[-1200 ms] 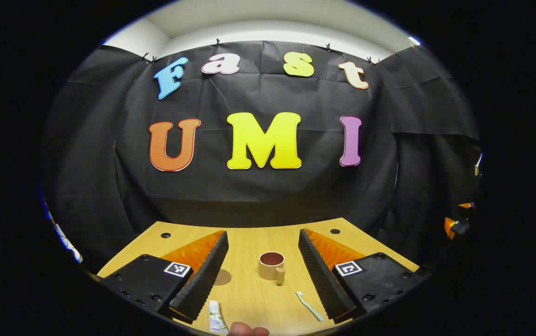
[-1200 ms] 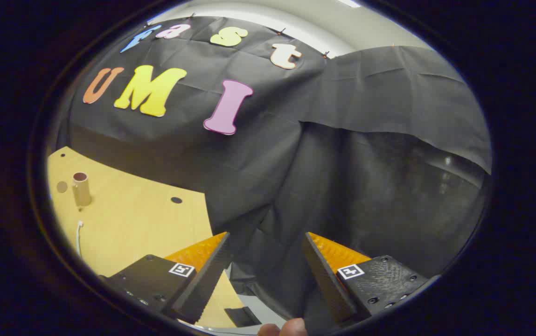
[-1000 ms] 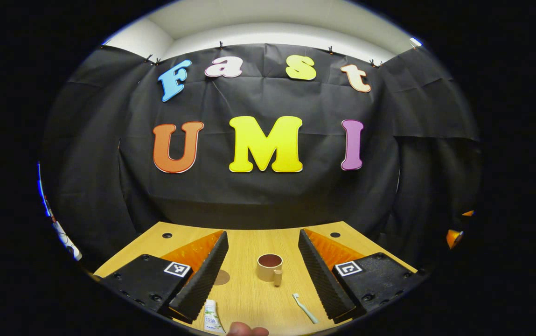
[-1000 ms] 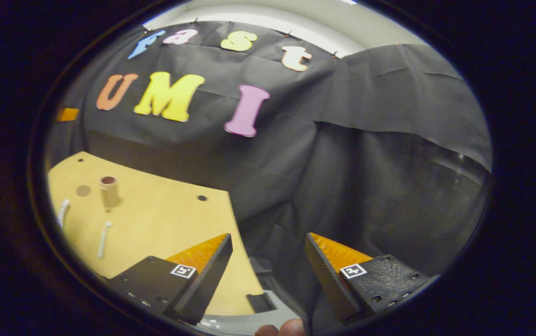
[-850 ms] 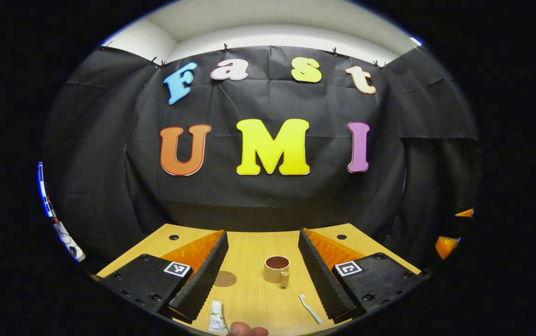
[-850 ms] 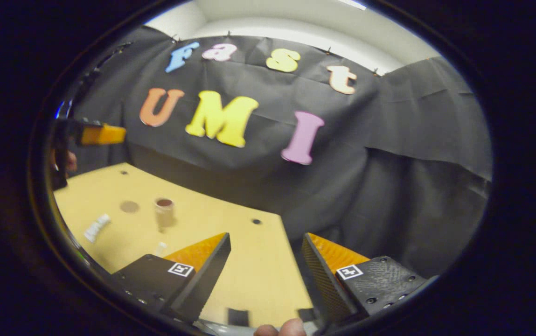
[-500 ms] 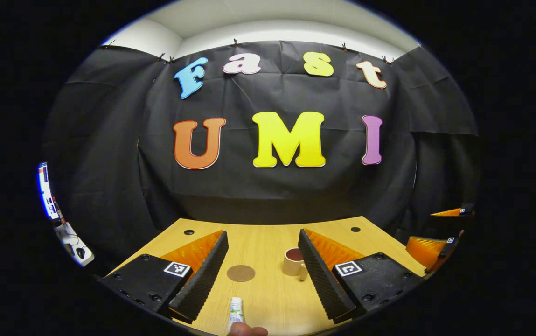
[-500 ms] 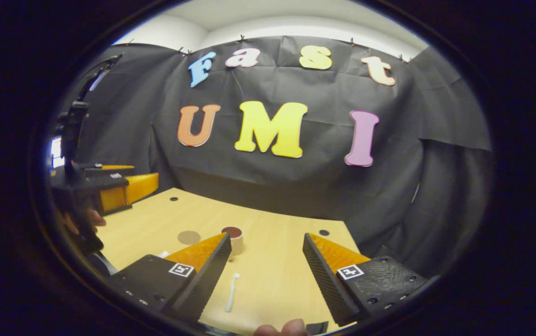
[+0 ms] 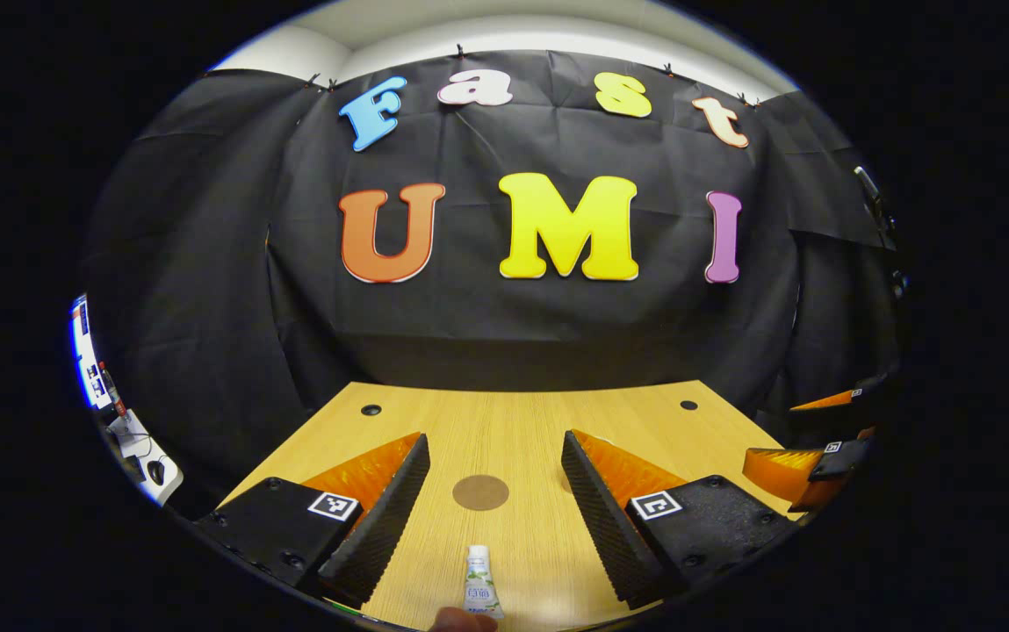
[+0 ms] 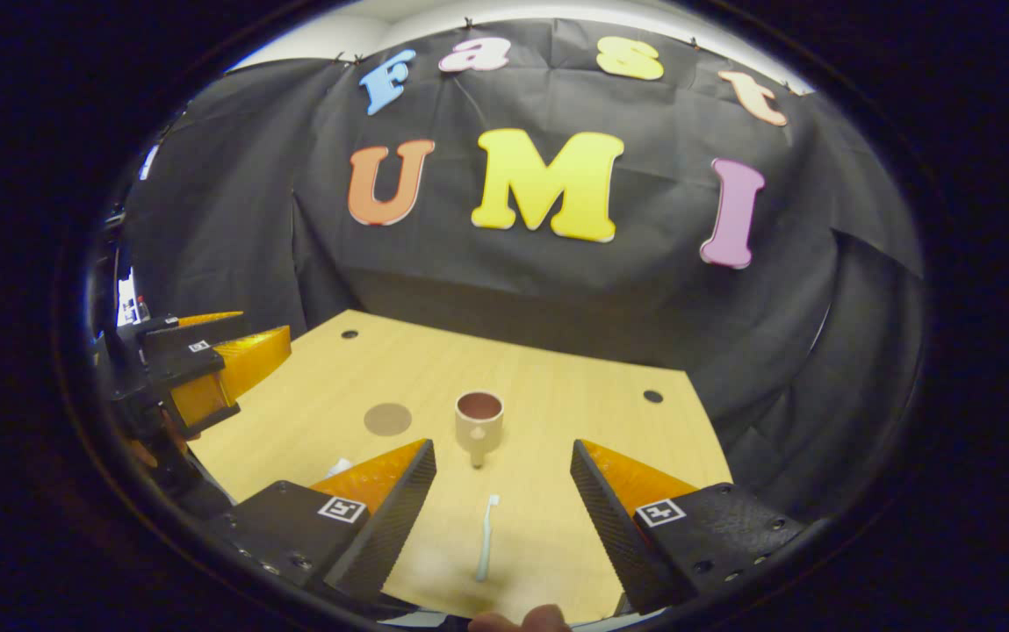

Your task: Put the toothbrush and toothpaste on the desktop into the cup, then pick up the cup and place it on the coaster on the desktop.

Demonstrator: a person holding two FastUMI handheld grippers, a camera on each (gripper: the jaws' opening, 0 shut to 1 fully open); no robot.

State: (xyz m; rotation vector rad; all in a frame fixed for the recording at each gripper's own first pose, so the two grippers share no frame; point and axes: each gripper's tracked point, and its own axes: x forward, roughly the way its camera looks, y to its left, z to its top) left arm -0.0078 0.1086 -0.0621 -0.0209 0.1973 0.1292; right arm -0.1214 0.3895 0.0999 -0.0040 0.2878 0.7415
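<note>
toothpaste (image 9: pixel 480 586) label print too small to read

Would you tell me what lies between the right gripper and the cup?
In the right gripper view, the toothbrush lies on the desk between the right gripper and the cup.

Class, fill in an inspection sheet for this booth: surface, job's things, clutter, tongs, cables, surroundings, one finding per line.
Surface: wooden desktop with small dark holes.
Job's things: cup upright, nothing seen in it; toothbrush flat, nearer than the cup; toothpaste flat; round coaster bare.
Clutter: nothing seen.
Tongs: left tongs open, above the desktop with toothpaste between the fingers; right tongs open, toothbrush between the fingers; neither grips anything.
Cables: nothing seen on the desktop.
Surroundings: black cloth wall.
</note>
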